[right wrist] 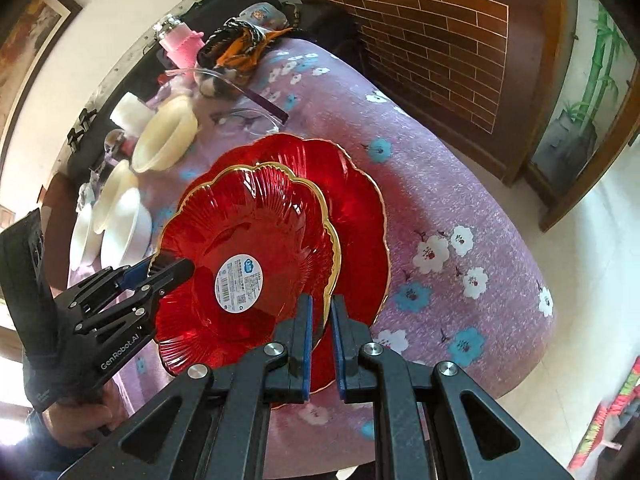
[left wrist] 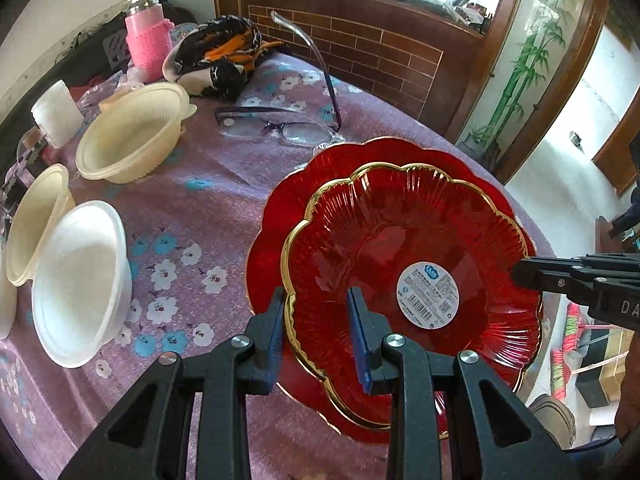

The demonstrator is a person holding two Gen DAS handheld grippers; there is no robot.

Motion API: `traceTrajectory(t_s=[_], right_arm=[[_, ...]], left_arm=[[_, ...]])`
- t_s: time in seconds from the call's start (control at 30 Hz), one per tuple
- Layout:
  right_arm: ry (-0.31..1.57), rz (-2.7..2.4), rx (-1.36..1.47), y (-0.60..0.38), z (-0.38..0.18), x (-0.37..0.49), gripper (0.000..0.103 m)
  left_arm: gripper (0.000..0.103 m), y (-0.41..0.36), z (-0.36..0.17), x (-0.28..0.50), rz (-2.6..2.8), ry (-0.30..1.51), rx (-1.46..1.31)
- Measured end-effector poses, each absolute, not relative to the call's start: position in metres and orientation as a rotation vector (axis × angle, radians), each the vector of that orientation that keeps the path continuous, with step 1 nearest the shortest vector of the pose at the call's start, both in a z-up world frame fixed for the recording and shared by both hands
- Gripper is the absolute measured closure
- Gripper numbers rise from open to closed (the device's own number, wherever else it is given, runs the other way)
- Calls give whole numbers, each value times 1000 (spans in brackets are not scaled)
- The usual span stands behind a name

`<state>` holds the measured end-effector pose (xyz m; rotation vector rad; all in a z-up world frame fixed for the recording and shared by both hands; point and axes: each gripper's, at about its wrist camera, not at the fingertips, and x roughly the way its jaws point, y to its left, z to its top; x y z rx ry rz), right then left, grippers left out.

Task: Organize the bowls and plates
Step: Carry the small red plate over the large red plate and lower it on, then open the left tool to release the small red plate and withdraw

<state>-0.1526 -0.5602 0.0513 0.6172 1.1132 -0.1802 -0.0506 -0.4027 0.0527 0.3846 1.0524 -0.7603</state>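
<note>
Left tool [left wrist: 320,334]: fingers apart, straddling the near rim of the upper red plate; one finger outside the gilt edge, one over the plate's inside; whether the pads touch the rim cannot be told.
Right tool [right wrist: 321,344]: fingers drawn close on either side of the upper plate's gilt rim, which passes between the blue pads; clamped on it, as far as the right wrist view shows.
Upper red plate [left wrist: 412,280]: scalloped, gold-edged, round white label at centre; sits directly ahead of both tools, held at opposite rims, tilted over the lower plate.
Lower red plate [left wrist: 272,216]: larger, same scalloped form; lies on the worktop beneath the upper plate, showing beyond and left of the left tool.
White bowl [left wrist: 80,284]: left of the left tool, tipped on its side.
Cream bowls [left wrist: 38,220]: nested pair just beyond the white bowl, also on their side.
Cream bowl [left wrist: 132,132]: upright, farther ahead and left.
Spectacles [left wrist: 276,128]: ahead of the plates, one arm raised.
Pink bottle [left wrist: 146,40]: far left end.
Worktop [left wrist: 208,200]: covered in purple floral cloth.
</note>
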Motion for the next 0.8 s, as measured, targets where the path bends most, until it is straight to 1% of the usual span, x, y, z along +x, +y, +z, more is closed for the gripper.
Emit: traceTrajectory(t_s=[0.2,0.23,0.4,0.47,0.7,0.8], right_arm=[[1136,-175,602,-562,44,-144,93],[1140,-174,598,-562,43,-143,93],[1159,-177,584,-563,38,-136,93],[1164,-177,577,-563,37,-134,93],[1185,-197,547,-562,34,-128,93],[1196,-206,528,-562,33,-125,93]], left_arm=[[75,-408,51,-48,-737,1048,396],[74,-409,50,-48,-733,1047,401],[63,-415,50,-51,-723,1046,435],[55,-418,50,-53,-727,1047,449],[45,-424,48,-58,-733,1048,490],[38,-427,47,-61,-739,1054,509]])
